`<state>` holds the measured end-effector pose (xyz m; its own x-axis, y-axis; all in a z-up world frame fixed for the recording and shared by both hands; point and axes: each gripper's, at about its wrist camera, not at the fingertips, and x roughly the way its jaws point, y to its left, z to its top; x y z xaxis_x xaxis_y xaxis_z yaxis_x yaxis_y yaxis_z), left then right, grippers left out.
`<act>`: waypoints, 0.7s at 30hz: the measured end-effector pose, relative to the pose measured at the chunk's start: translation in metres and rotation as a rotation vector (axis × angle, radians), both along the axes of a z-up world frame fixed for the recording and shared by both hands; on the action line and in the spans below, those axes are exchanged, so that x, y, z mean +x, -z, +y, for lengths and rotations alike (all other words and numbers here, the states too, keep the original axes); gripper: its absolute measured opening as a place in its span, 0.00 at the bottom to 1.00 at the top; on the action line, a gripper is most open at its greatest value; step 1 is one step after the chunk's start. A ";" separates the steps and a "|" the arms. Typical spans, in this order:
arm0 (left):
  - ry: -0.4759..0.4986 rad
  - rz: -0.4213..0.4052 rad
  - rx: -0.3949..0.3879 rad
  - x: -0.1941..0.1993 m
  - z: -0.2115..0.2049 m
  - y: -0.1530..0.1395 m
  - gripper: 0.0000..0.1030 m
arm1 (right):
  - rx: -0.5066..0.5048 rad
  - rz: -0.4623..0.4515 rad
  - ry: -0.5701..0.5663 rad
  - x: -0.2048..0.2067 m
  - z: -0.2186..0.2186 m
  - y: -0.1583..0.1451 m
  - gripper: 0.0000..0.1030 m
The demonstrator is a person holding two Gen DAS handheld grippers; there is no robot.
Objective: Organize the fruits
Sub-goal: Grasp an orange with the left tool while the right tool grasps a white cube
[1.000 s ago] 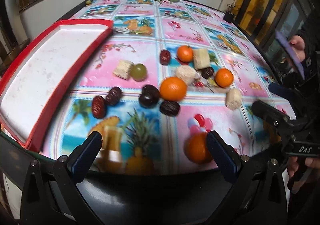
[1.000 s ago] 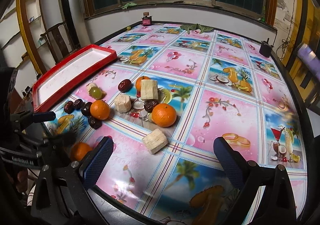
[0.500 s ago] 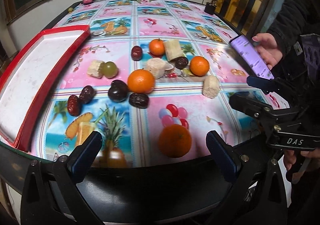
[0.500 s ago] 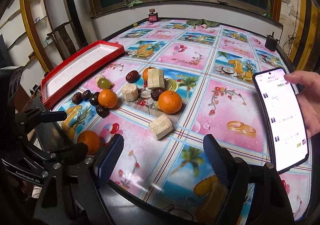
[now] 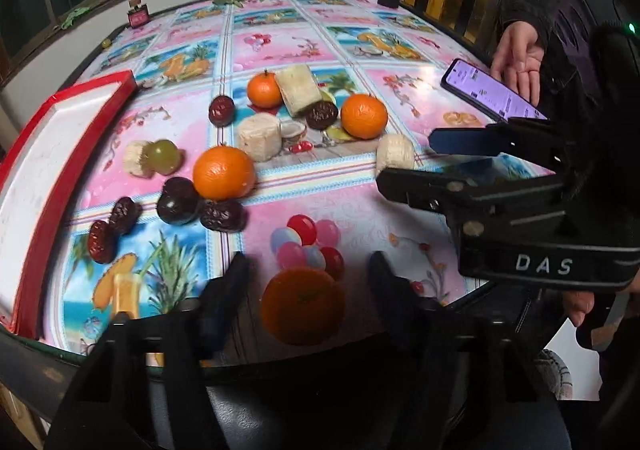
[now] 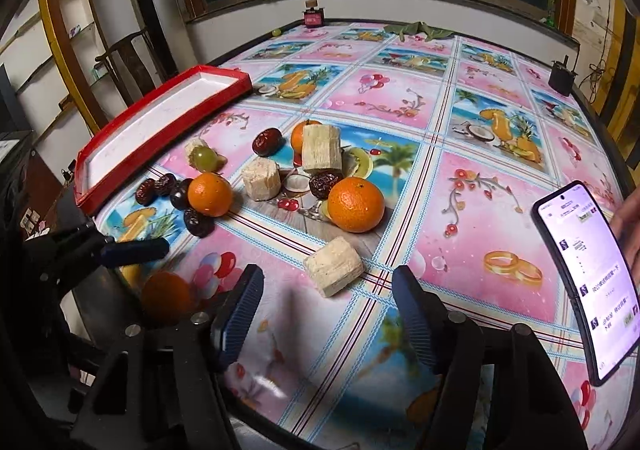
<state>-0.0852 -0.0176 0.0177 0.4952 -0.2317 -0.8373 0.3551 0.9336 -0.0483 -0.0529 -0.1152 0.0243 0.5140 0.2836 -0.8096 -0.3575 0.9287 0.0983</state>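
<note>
Left gripper (image 5: 306, 282), jaws just closing, straddles the near round orange mandarin (image 5: 302, 304) at bottom centre, pads not yet touching. Right gripper (image 6: 326, 304), also narrowing, brackets the pale sugarcane chunk (image 6: 334, 266), holding nothing. Red-rimmed white tray (image 5: 120, 83), upper left, is bare: likely the destination.

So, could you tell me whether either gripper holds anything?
Nothing held. The left gripper, just closing, straddles the near orange without contact; the right gripper, also closing, grips nothing.
</note>
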 end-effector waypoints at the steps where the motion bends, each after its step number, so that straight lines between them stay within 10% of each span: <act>1: -0.007 -0.004 0.004 0.001 0.001 0.001 0.45 | 0.001 0.006 -0.003 0.002 0.000 0.002 0.62; 10: -0.014 -0.013 -0.001 0.006 0.007 0.001 0.34 | -0.018 0.025 -0.013 0.012 0.005 0.017 0.35; 21: -0.033 -0.013 -0.017 0.008 0.016 -0.001 0.33 | 0.007 0.014 -0.015 0.010 0.005 0.014 0.34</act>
